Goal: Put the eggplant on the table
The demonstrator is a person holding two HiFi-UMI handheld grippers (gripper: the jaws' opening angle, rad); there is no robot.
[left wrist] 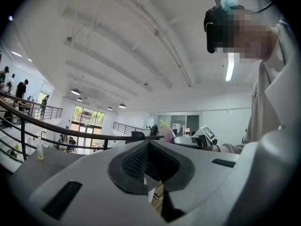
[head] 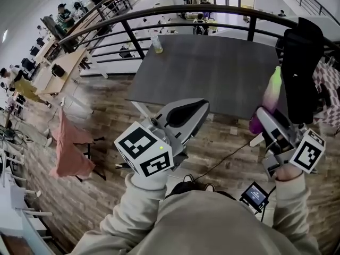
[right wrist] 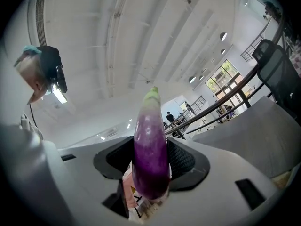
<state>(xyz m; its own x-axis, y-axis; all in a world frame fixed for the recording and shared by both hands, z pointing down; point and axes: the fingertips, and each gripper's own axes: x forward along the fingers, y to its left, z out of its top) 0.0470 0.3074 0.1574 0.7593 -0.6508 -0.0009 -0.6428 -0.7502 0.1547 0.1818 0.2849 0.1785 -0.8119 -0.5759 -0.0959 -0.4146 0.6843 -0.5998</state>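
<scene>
A purple eggplant with a pale green end stands upright between the jaws of my right gripper, which is shut on its lower part. It hangs off the right front corner of the grey table, above the wooden floor. In the right gripper view the eggplant fills the middle between the fingers of the right gripper. My left gripper is level near the table's front edge, its jaws together and empty. The left gripper view shows the left gripper shut, with the eggplant far off to the right.
A small bottle stands at the table's far left corner. A black chair is at the table's right side, close to the eggplant. A dark railing runs behind the table. A small screen device lies on the floor.
</scene>
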